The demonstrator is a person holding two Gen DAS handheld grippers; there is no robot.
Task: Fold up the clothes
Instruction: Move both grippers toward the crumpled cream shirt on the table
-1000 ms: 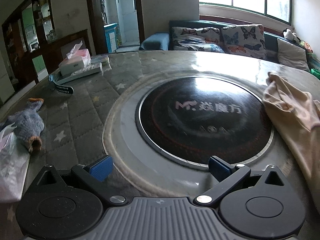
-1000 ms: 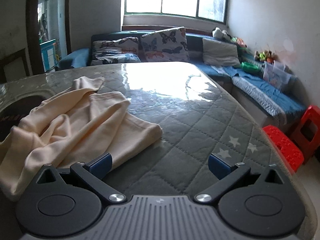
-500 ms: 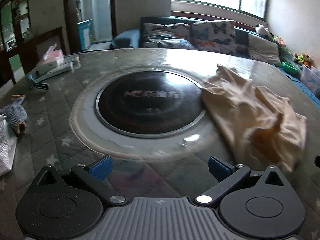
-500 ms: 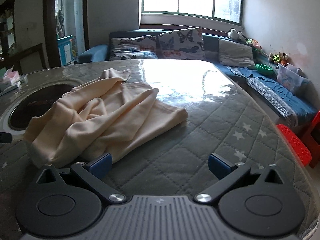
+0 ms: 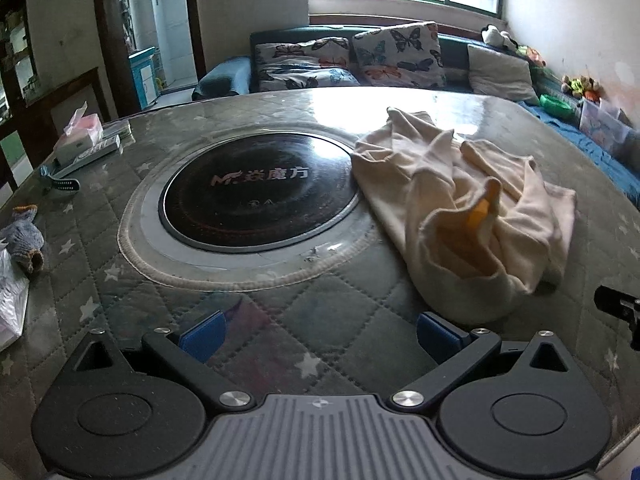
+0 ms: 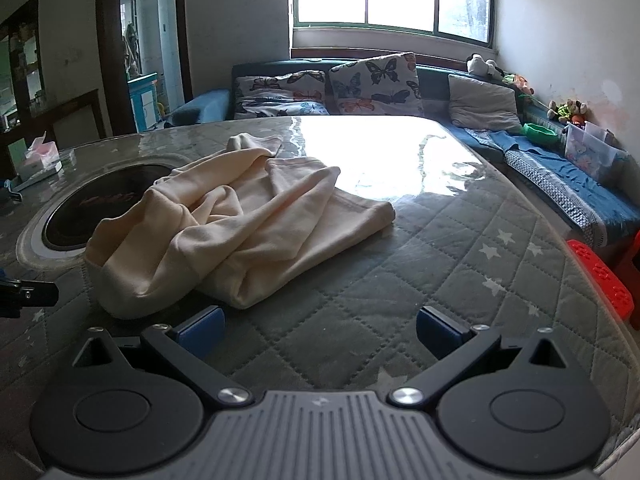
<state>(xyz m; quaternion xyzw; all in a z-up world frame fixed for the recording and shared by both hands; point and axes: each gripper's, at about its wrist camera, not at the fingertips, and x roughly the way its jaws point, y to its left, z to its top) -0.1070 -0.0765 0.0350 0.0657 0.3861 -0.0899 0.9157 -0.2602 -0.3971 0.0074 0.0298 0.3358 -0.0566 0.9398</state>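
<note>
Swung rightward since a second ago on the left wrist, bringing far more of the cream garment into sight; pulled back on the right wrist, showing the whole crumpled heap. Spread beneath both claws: quilted grey table cover with pale stars. Ahead of the left gripper and slightly to its left, round black cooktop set in a pale ring. Ahead and to the right of that claw, the garment lying bunched, its open hem turned toward the camera, nearest edge just beyond the right blue pad, one far corner lapping the cooktop ring. Jaws spread wide, holding nothing. Right gripper likewise spread wide and empty, the garment ahead and to its left, nearest fold just past the left blue pad. Far left of the left claw: tissue box, grey knitted sock, dark watch strap. Black tip of the other tool poking in at the right edge.
</note>
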